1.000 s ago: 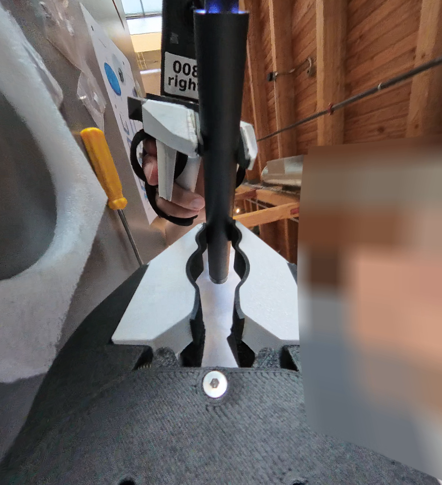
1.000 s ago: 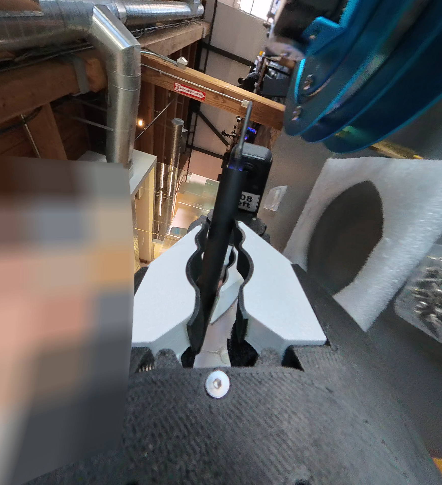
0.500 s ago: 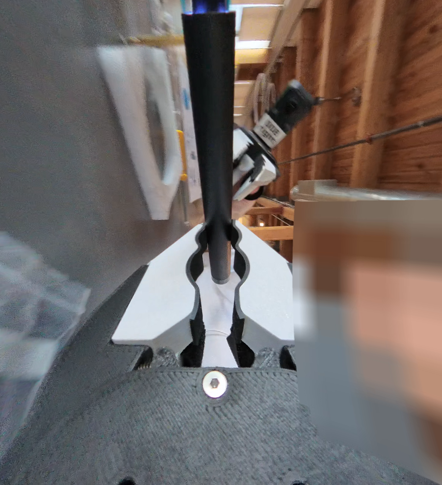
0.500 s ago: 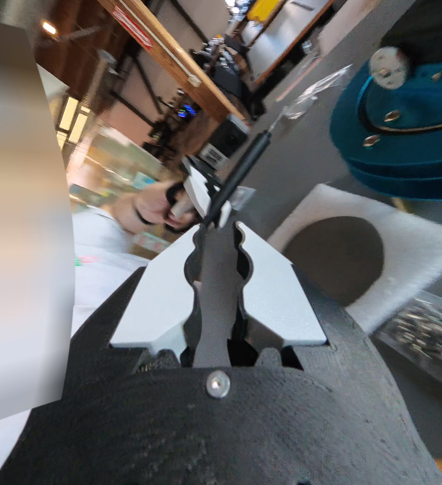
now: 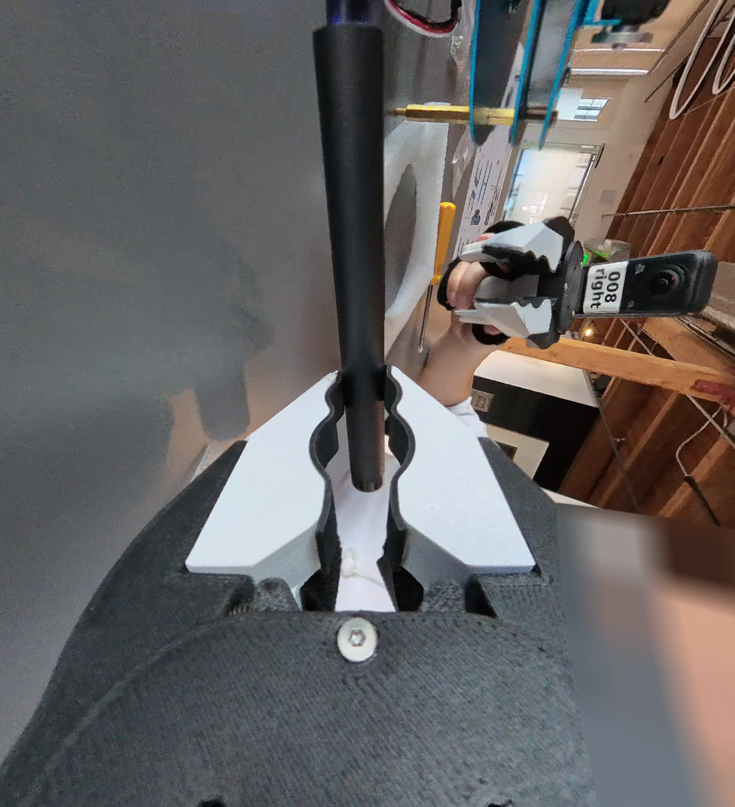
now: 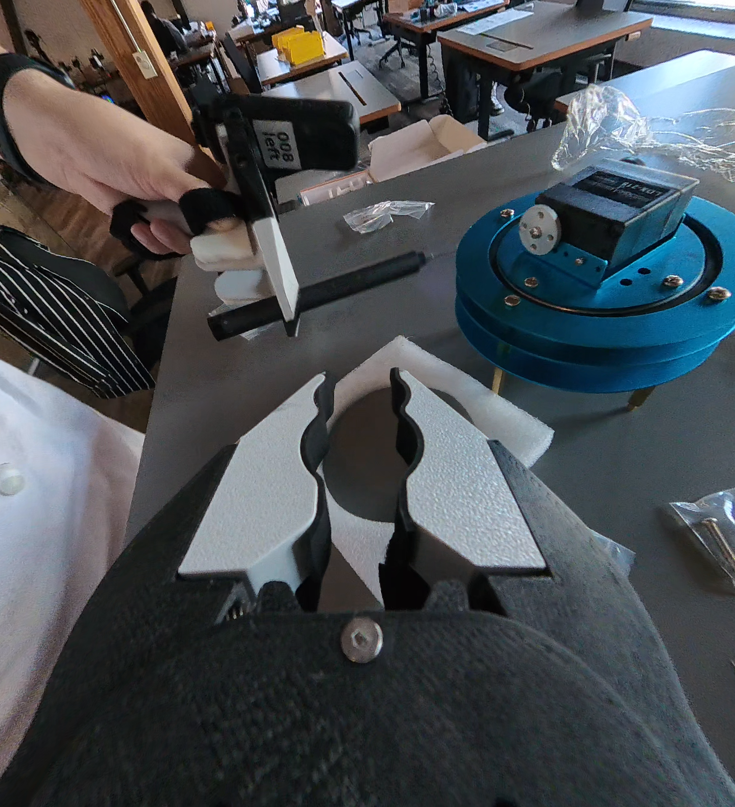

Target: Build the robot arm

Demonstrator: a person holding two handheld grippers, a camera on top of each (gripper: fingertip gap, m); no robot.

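My left gripper (image 5: 361, 384) is shut on a black rod-shaped tool (image 5: 350, 196) and grips it near its butt end. In the right wrist view the left gripper (image 6: 291, 314) holds this tool (image 6: 357, 279) level above the grey table (image 6: 619, 458), tip toward the blue round base (image 6: 575, 323). A black servo block (image 6: 619, 209) is mounted on that base. My right gripper (image 6: 359, 384) is open and empty over a white foam block (image 6: 444, 380) with a round hole. The right gripper also shows in the left wrist view (image 5: 501, 281), away from the tool.
A yellow-handled screwdriver (image 5: 442, 244) lies beside the foam (image 5: 405, 244). A clear bag of screws (image 6: 724, 546) lies at the right. A small plastic bag (image 6: 383, 214) and crumpled clear wrap (image 6: 619, 118) lie farther back. A person in a white shirt (image 6: 29, 524) stands at the table's left edge. Spacing between my two grippers at the tips: around 10 cm. The white foam block (image 6: 444, 380) lies around 7 cm away from my right fingertips.
My right gripper let go of the black tool and drew back over the foam. My left gripper kept the tool and swung it toward the blue base.
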